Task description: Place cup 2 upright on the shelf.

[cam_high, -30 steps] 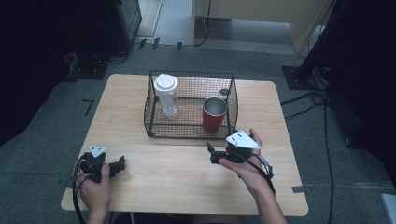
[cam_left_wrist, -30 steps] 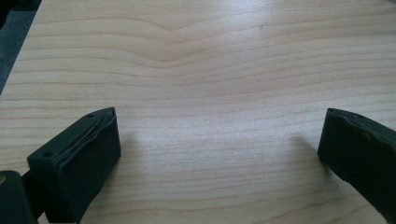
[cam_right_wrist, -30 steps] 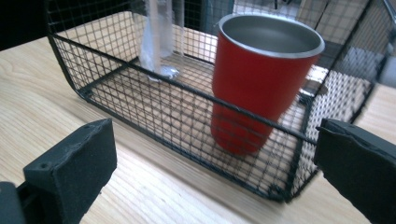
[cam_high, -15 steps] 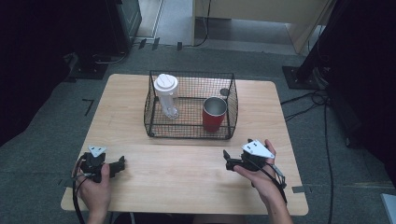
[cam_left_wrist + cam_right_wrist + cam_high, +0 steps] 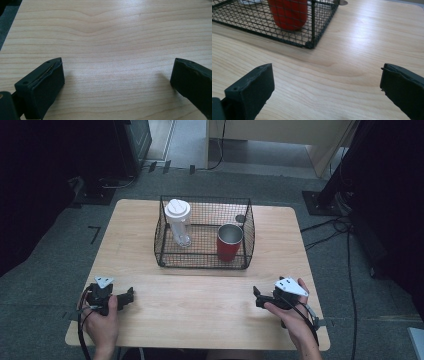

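A black wire basket point(image 5: 167, 227) stands on the far middle of the wooden table point(image 5: 200, 295). Inside it are a white lidded tumbler point(image 5: 178, 220) on the left and a red metal cup point(image 5: 229, 242) on the right. In the right gripper view the red cup point(image 5: 287, 13) shows through the basket's mesh point(image 5: 317, 25). My left gripper point(image 5: 131, 296) rests low at the table's near left, open, nothing between its jaws point(image 5: 117, 80). My right gripper point(image 5: 256, 296) is held at the near right, open and empty point(image 5: 327, 85), pointing toward the basket's corner.
A small dark round piece point(image 5: 240, 218) lies by the basket's far right corner. Bare wood lies between the two grippers and in front of the basket. Cables point(image 5: 345, 230) run over the grey floor to the right.
My right gripper has drawn back from the basket toward the near right edge of the table and come lower. The left gripper has stayed put.
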